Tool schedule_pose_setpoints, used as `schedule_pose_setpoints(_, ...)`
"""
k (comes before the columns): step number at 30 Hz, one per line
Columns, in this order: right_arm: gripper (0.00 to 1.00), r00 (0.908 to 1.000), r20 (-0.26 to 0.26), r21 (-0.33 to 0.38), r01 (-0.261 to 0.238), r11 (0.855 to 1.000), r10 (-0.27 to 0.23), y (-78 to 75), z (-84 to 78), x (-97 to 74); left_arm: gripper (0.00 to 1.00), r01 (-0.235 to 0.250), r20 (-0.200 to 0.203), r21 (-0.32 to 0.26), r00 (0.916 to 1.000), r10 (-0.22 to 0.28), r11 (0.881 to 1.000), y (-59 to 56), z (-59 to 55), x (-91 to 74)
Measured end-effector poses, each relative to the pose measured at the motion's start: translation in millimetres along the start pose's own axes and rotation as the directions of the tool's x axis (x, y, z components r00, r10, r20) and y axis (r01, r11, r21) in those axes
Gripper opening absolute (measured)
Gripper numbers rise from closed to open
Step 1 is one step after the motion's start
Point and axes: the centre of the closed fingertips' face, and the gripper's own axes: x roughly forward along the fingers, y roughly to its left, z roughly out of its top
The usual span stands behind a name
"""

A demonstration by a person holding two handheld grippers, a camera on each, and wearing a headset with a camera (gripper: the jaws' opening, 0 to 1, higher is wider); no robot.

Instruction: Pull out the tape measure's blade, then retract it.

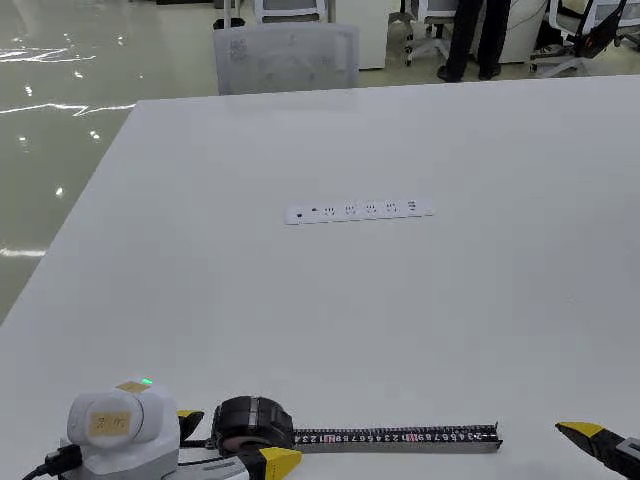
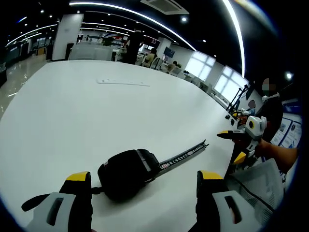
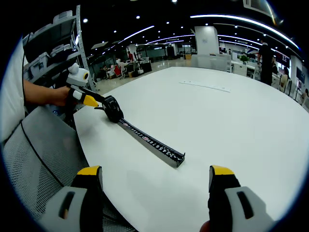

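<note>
A black tape measure (image 1: 250, 425) lies near the front edge of the white table (image 1: 380, 300). Its blade (image 1: 400, 437) is drawn out to the right, flat on the table. My left gripper (image 1: 235, 437) is open, one yellow-tipped jaw on each side of the case (image 2: 128, 171), with small gaps showing. The blade (image 2: 186, 154) runs away toward the right gripper (image 2: 241, 140). My right gripper (image 3: 155, 170) is open and holds nothing. It sits just short of the blade's hooked end (image 3: 178, 159). In the head view it (image 1: 595, 440) is right of the blade tip.
A white power strip (image 1: 358, 210) lies flat mid-table. A grey mesh chair (image 1: 287, 55) stands at the far edge, and a person (image 1: 478, 40) stands beyond it. A mesh chair seat (image 3: 43, 159) lies just off the near table edge.
</note>
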Motion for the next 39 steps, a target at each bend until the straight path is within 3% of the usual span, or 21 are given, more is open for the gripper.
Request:
schedule_pose_setpoints(8, 0.92, 1.0000, -0.004, -0.003, -0.008, 1.000, 0.008, -3.5, -0.5, 4.4, 0.86, -0.023, -0.010, -0.045, 0.9997, 0.023, 0.999, -3.1, -2.1, 11.2)
schedule_pose_setpoints(28, 0.90, 0.9989, 0.000, -0.013, -0.047, 0.999, 0.047, -4.4, 5.9, 23.6, 0.83, -0.082, 0.036, -0.119, 0.9956, 0.087, 0.989, 1.5, -1.4, 14.3)
schedule_pose_setpoints(35, 0.89, 0.9977, -0.013, -0.021, -0.068, 0.997, 0.067, -3.9, 1.4, 31.5, 0.82, -0.116, 0.060, -0.135, 0.9904, 0.125, 0.984, 1.5, -0.4, 16.0)
schedule_pose_setpoints(39, 0.89, 0.9973, -0.009, -0.021, -0.072, 0.997, 0.072, -5.1, 3.0, 34.0, 0.78, -0.154, 0.074, -0.136, 0.9834, 0.165, 0.979, 6.6, -0.7, 16.5)
